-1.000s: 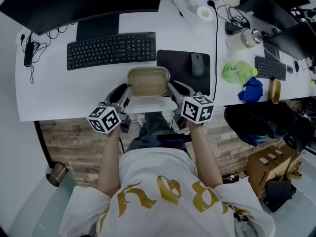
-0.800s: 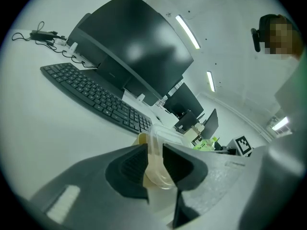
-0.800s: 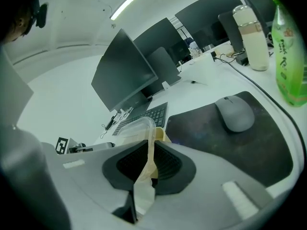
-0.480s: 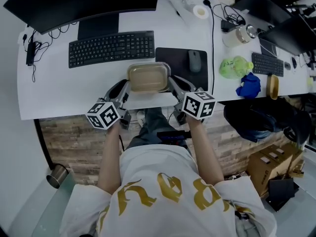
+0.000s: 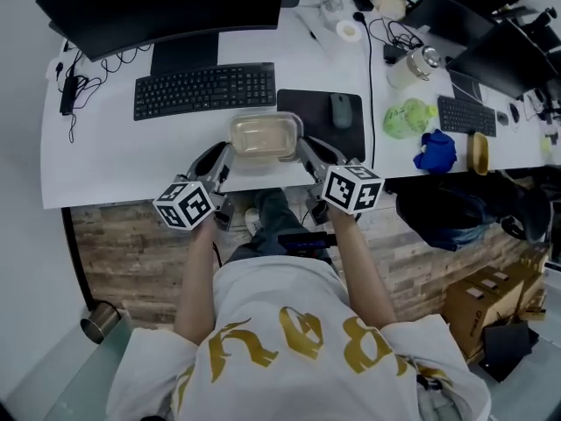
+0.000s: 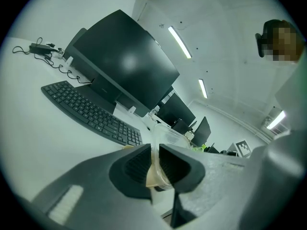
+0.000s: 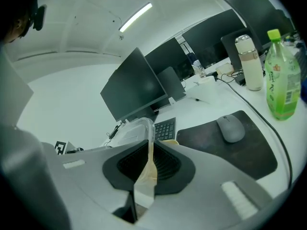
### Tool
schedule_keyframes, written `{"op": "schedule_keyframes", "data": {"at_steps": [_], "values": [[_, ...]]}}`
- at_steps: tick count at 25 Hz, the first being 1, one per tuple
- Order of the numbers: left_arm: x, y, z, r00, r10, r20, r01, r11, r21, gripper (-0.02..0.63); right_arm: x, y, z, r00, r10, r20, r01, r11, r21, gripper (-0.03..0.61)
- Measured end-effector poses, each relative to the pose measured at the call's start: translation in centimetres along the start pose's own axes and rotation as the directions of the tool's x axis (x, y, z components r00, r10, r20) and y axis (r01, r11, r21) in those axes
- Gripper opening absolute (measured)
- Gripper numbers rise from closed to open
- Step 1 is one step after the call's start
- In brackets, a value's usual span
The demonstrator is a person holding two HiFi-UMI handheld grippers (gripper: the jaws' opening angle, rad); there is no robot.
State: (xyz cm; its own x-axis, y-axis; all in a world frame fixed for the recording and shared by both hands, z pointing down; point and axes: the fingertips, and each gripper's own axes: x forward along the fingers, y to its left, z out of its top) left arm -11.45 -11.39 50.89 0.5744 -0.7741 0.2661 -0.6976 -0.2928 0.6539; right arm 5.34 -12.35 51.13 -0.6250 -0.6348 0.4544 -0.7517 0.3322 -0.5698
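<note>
Clear container (image 5: 265,136) over the front edge of the desk (image 5: 114,160), just short of the keyboard (image 5: 204,89); left gripper (image 5: 221,160) clamped on its left rim, right gripper (image 5: 308,154) clamped on its right rim; reads as a two-handed carry; next move needs both grips level and in sync.

container (image 5: 265,137) | clear plastic, rectangular, lidded, tan contents | level, lifted | centre frame, below keyboard

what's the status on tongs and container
Left tongs shut on container rim, right tongs shut on opposite rim. Container level, near desk edge. Keyboard just beyond.
</note>
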Motion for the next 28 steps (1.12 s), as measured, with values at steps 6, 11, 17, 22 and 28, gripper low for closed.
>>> {"op": "schedule_keyframes", "data": {"at_steps": [6, 11, 17, 22, 28], "values": [[-2.0, -1.1, 0.6, 0.999, -0.003, 0.041, 0.002, 1.0, 0.007, 0.044, -1.2, 1.9, 0.1, 1.0, 0.016, 0.024, -0.015, 1.0, -0.028, 0.058], [-3.4, -1.9, 1.2, 0.997, -0.006, 0.072, 0.005, 1.0, 0.016, 0.043, -2.0, 3.3, 0.1, 0.998, 0.036, 0.047, -0.035, 0.999, -0.035, 0.057], [-5.4, -2.6, 1.5, 0.995, -0.005, 0.103, 0.003, 1.0, 0.025, 0.04, -3.0, 5.0, -0.3, 0.997, 0.052, 0.062, -0.049, 0.997, -0.056, 0.057], [-7.2, -3.0, 1.6, 0.992, -0.006, 0.123, 0.002, 0.999, 0.033, 0.04, -3.6, 6.4, -0.7, 0.995, 0.06, 0.075, -0.055, 0.996, -0.074, 0.057], [-8.7, -3.1, 1.5, 0.99, -0.004, 0.14, 0.0, 1.0, 0.031, 0.038, -4.1, 7.8, -1.4, 0.994, 0.063, 0.084, -0.056, 0.995, -0.084, 0.057]]}}
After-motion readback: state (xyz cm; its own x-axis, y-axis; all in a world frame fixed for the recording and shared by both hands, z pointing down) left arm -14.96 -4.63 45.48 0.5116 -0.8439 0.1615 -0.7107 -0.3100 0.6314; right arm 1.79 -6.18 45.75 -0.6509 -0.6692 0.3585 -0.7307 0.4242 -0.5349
